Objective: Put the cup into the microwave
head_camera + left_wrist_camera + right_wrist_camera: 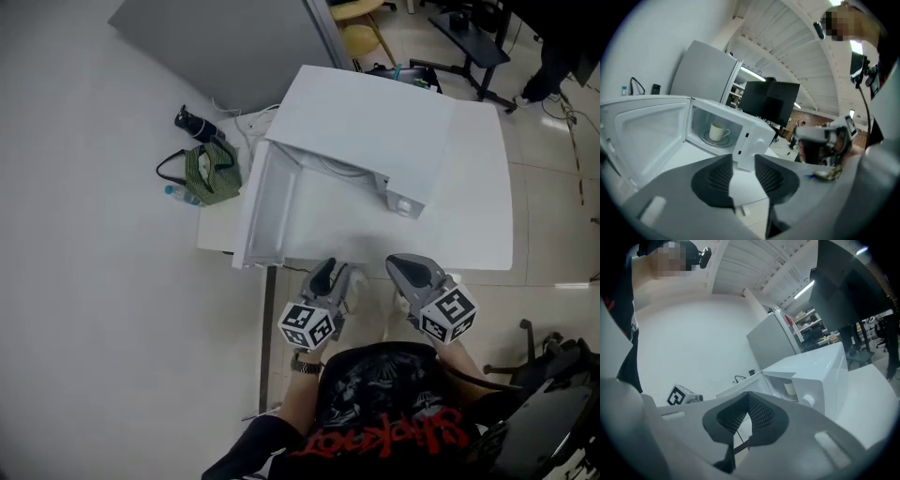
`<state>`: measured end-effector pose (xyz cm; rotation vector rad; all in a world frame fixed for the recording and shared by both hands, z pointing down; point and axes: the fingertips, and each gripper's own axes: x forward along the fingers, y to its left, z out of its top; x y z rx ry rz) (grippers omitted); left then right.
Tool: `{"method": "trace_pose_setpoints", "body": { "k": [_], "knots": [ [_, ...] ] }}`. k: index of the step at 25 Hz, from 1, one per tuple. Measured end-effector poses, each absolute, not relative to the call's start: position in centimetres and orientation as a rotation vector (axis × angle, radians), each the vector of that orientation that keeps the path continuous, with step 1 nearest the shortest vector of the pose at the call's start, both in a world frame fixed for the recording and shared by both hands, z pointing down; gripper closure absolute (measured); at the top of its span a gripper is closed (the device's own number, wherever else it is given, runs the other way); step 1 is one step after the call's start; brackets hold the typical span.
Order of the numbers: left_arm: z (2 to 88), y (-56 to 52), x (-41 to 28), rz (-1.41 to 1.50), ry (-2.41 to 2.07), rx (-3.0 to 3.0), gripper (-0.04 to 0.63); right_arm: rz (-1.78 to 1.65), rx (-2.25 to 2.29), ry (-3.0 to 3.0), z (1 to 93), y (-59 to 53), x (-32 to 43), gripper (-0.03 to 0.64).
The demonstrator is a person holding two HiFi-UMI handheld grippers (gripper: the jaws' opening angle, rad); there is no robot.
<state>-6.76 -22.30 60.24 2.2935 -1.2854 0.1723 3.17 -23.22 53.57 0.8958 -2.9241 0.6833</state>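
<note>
Two grippers held low, close before the torso, pointing at the table [483, 220] edge: left gripper [323, 273] [743, 165], jaws narrowly apart, empty; right gripper [399, 266] [747, 402], jaws together, empty; beyond, one white microwave [375, 122] [757, 132], one door [267, 211] swung open leftward; inside, one cup [717, 131] [790, 388], upright on the turntable; farthest left, one green striped bag [212, 173].
</note>
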Motion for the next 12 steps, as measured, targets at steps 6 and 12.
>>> {"method": "trace_pose_setpoints", "body": {
  "k": [6,12],
  "knots": [
    [56.1,-15.6,-3.5,0.053,-1.219,2.365,0.594,0.623,0.859,-2.957,52.1,-19.2,3.6,0.617],
    [56.1,-9.3,-2.9,0.059,-1.203,2.372,0.594,0.539,0.893,-2.968,50.5,-13.1,3.8,0.617]
  ]
}}
